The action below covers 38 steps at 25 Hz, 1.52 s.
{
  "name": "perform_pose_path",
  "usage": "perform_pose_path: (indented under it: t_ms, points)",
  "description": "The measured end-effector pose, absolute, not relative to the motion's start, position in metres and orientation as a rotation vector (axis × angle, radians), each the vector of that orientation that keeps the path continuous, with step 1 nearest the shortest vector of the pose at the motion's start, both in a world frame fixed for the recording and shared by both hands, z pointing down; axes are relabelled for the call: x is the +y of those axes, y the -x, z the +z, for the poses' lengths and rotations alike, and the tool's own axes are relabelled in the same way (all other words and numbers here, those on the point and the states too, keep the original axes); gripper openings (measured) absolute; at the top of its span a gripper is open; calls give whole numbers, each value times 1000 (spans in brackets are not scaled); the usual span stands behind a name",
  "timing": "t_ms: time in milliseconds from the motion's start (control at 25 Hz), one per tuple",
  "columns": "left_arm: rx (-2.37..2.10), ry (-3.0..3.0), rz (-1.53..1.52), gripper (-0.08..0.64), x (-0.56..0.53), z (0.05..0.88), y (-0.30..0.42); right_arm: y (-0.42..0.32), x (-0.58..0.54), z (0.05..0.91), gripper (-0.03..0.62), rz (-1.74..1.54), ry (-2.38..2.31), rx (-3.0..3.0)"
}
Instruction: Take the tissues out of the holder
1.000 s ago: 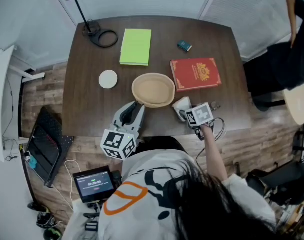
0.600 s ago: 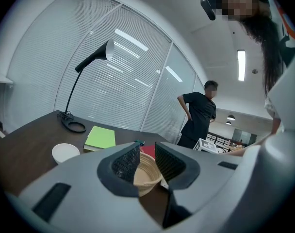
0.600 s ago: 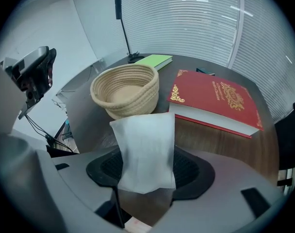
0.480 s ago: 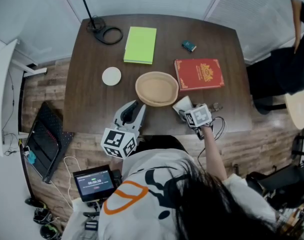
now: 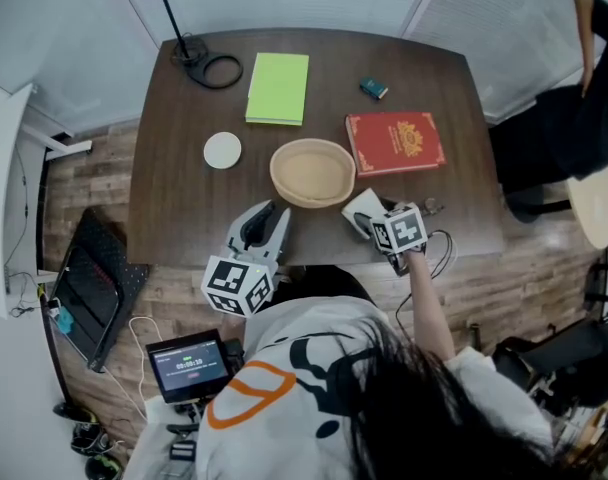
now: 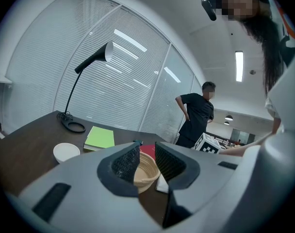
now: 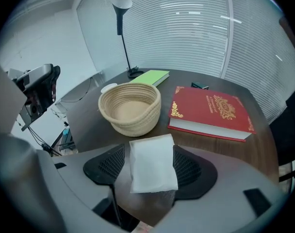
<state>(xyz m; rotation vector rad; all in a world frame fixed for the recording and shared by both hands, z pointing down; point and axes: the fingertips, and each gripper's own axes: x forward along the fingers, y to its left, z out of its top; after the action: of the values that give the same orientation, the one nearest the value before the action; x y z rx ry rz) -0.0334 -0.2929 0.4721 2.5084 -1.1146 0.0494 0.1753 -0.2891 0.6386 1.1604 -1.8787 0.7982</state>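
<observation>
A white tissue pack [image 7: 152, 166] lies flat on the dark table [image 5: 184, 208], just in front of the empty woven basket [image 7: 130, 123]. My right gripper [image 7: 148, 154] points down over the pack with a jaw on each side of it. Its jaws have just been opening, and a gap shows at the left pad. From the head view the pack [image 5: 360, 208] sits beside the basket [image 5: 284, 163], under my right gripper [image 5: 369, 220]. My left gripper [image 5: 272, 216] rests near the table's front edge, its jaws a little apart and empty, with the basket [image 6: 146, 176] seen through the gap.
A red book [image 5: 394, 143] lies right of the basket. Farther back are a green notebook [image 5: 278, 88], a white round dish [image 5: 222, 151], a lamp base [image 5: 209, 68] and a small teal object [image 5: 372, 89]. A person [image 6: 196, 113] stands beyond the table.
The right gripper's jaws have spread wider around the tissue pack, which stays on the table. The left gripper has not moved.
</observation>
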Motion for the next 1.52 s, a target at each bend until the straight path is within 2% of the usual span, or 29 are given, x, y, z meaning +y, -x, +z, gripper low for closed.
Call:
perform_pose_path:
  t_ms: [440,760,880,1280,1520]
  points:
    - [-1064,-2534,71,98,-270,469,36,-146,-270,587,300,890,-1388,-2081]
    - [-969,-2578,95,98,-240,469,34,-123,-230,559,125,920,-1537,-2138]
    - [-950,-2578,100,98,-226,472,39,-113,-214,558,94,938,-1555,-2144]
    - [-986,-2588,38,98,-179,462,46,-86,-172,538,81,865,-1483,-2219]
    - [-1035,-2574,32,98,-184,463,56,-71,-183,535,81,847,-1440,-2266]
